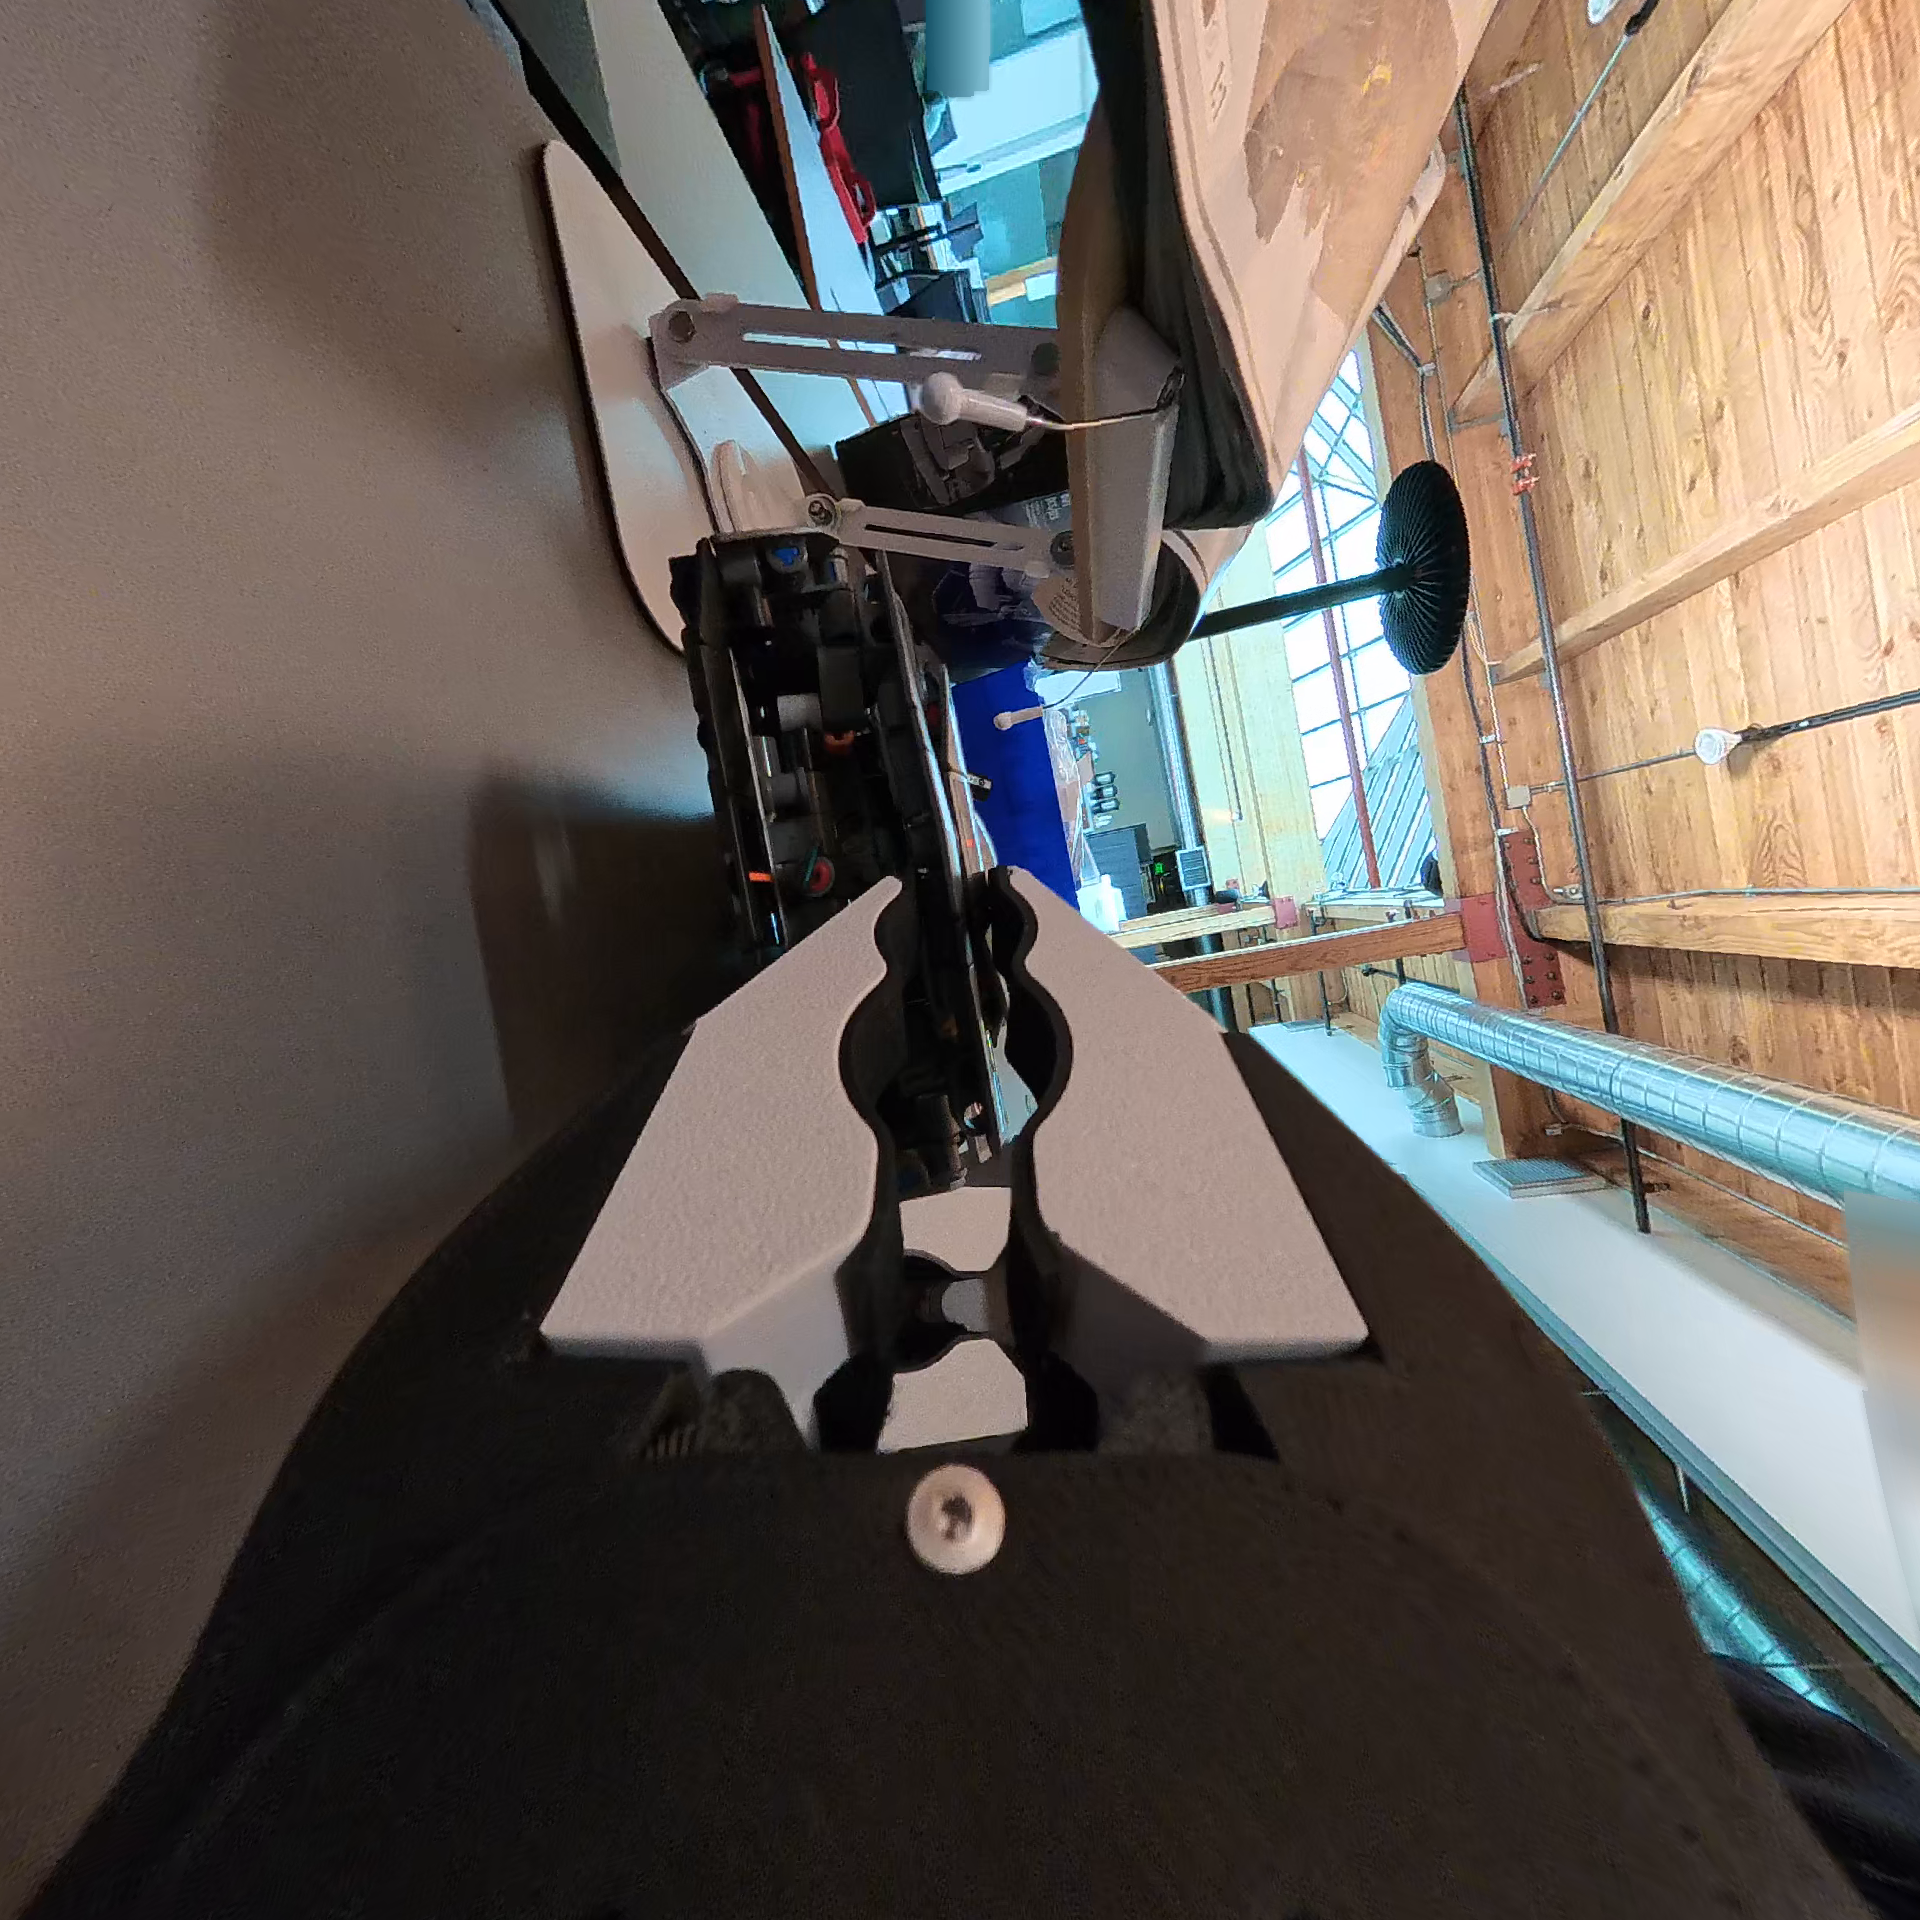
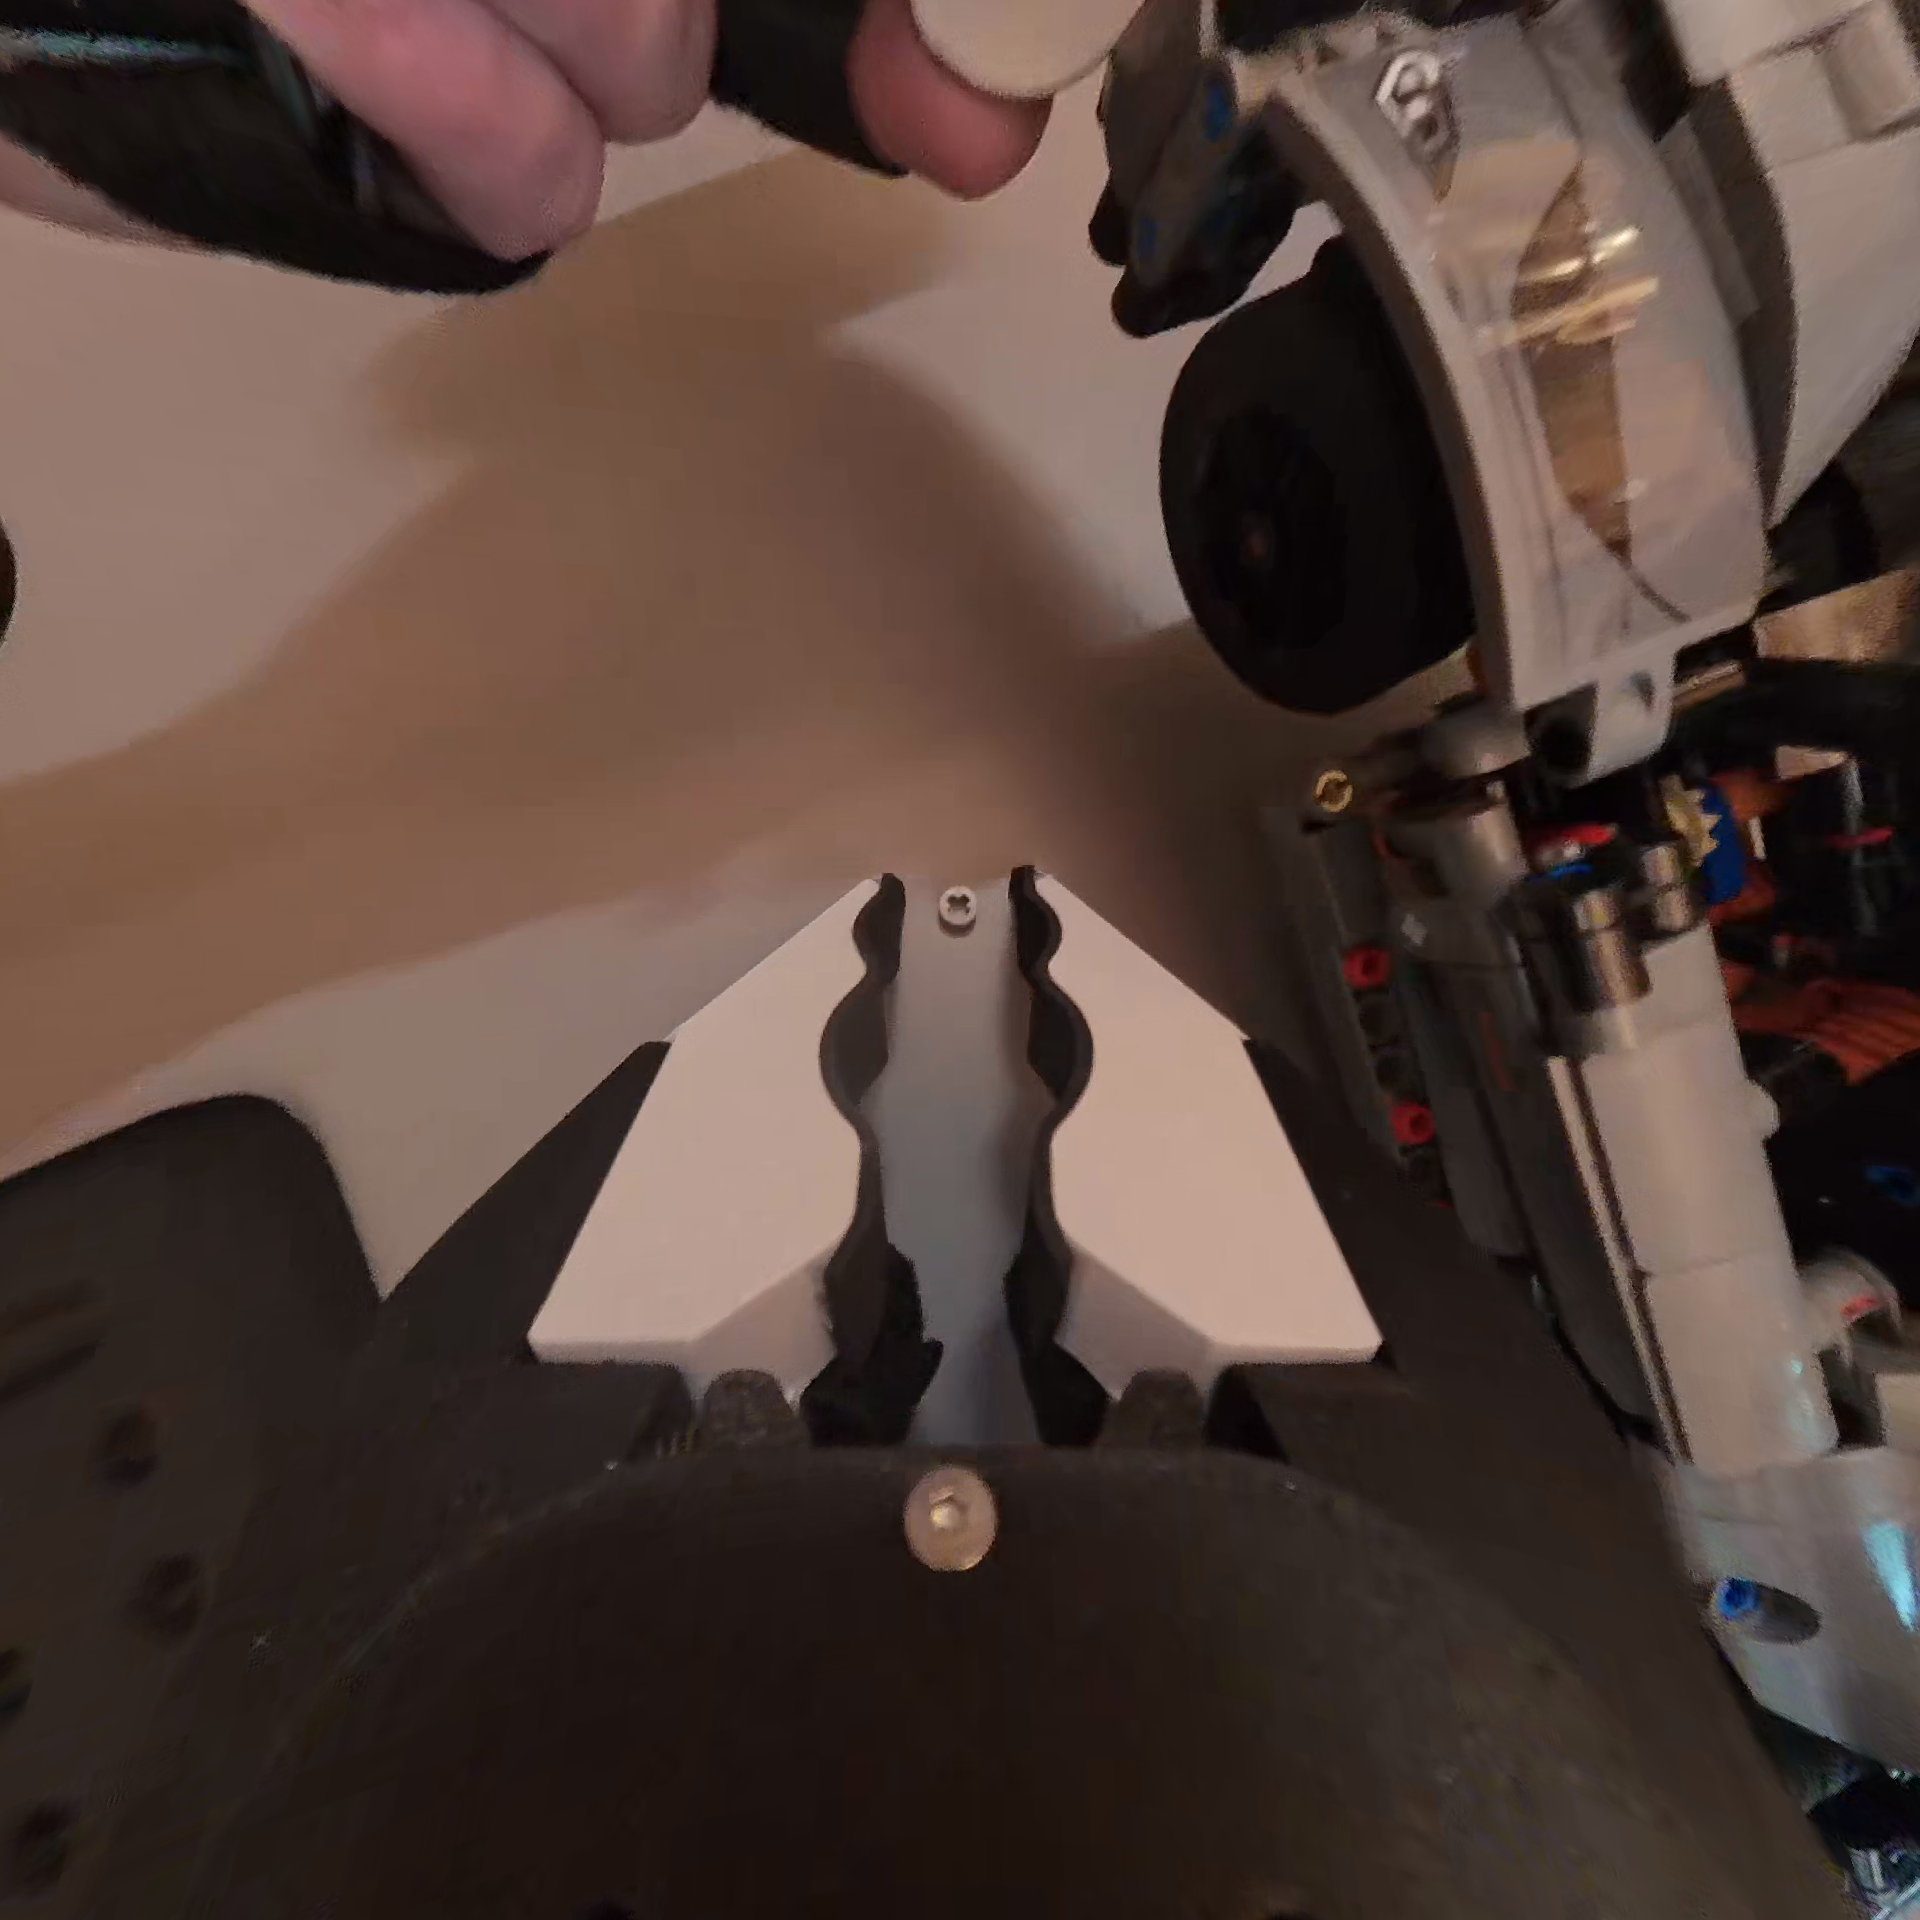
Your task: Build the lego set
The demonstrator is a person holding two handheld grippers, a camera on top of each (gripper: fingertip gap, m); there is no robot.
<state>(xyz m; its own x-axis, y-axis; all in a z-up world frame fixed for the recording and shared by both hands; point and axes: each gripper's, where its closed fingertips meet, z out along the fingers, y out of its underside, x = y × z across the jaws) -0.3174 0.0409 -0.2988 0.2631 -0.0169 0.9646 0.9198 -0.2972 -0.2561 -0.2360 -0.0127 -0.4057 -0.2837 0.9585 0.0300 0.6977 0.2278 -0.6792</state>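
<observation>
So your right gripper (image 2: 953, 883) was clamped on a long flat light-grey lego beam (image 2: 951, 1143), and that beam ran the whole length of the channel between the fingers, with its end hole poking out right at the tips. Fingers were nearly together, just the beam's width keeping them apart. Looks like you were mid-step on adding that piece: picked up, carried, not yet seated.

Just to the right of those tips sat the model (image 2: 1558, 935), a grey-and-white lego vehicle with a black wheel (image 2: 1309, 520) and a bunch of red and blue pins down its frame. The beam was near it but not touching. Farther up, a hand (image 2: 499, 114) on the other tool's grip showed at the top edge.

Over on the left side, your left gripper (image 1: 945, 883) was closed on the edge of the same model (image 1: 800, 748), holding it on its side just off the pale table (image 1: 260, 520). The build stuck out well past the fingertips. Behind it were a white mat (image 1: 603, 343) and a lamp (image 1: 1423, 566).

My read on the next move: you'd need to line that beam's end hole up with a pin on the frame and push straight on, with the left keeping the model from twisting. Can't tell which pin it's meant for.
</observation>
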